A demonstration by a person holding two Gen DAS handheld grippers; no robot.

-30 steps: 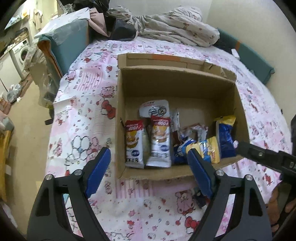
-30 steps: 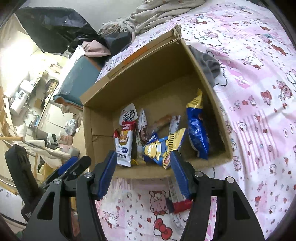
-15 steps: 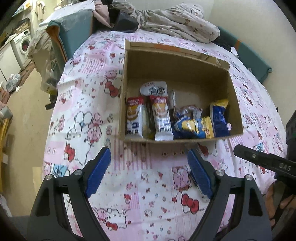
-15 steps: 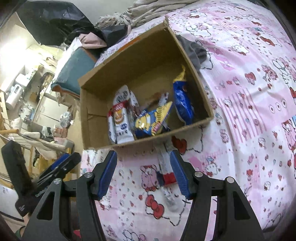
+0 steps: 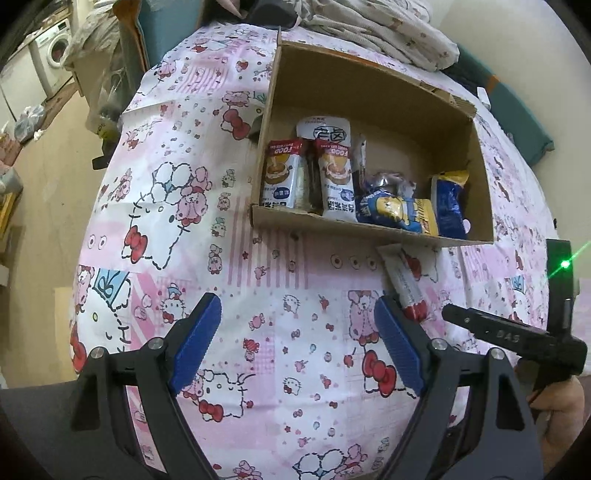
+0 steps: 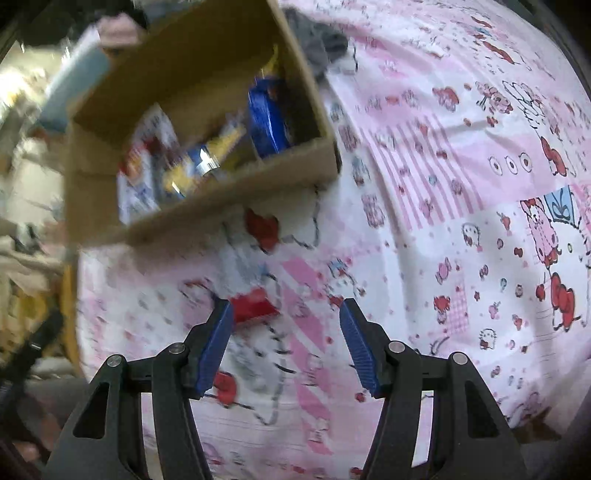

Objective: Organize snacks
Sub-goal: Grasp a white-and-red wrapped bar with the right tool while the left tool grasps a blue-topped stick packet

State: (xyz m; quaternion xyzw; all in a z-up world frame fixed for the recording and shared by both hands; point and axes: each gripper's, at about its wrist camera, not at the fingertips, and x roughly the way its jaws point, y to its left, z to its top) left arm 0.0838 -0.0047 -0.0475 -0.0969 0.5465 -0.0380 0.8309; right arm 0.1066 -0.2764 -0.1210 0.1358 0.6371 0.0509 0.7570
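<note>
A cardboard box [image 5: 373, 229] on the pink cartoon-print bedspread holds several snack packets: two white-and-red ones [image 5: 282, 177] at its left, a yellow-and-blue one [image 5: 399, 212], a blue one [image 5: 448, 206]. One white packet with a red end [image 5: 404, 284] lies on the spread just outside the box's near wall. My left gripper [image 5: 295, 343] is open and empty, hanging above the spread short of the box. My right gripper [image 6: 286, 339] is open and empty; the packet's red end [image 6: 255, 304] lies by its left finger. The box [image 6: 207, 218] is blurred in the right wrist view.
The right gripper's body [image 5: 517, 339] shows at the right of the left wrist view. A crumpled blanket [image 5: 388, 33] lies behind the box. The bed drops to the floor [image 5: 44, 184] at left, with a washing machine [image 5: 51, 55] beyond. A grey cloth [image 6: 314, 48] lies beside the box.
Both grippers have pulled back from the box, staying open. The right one has swung down toward the packet lying outside the box; its view is now blurred with motion.
</note>
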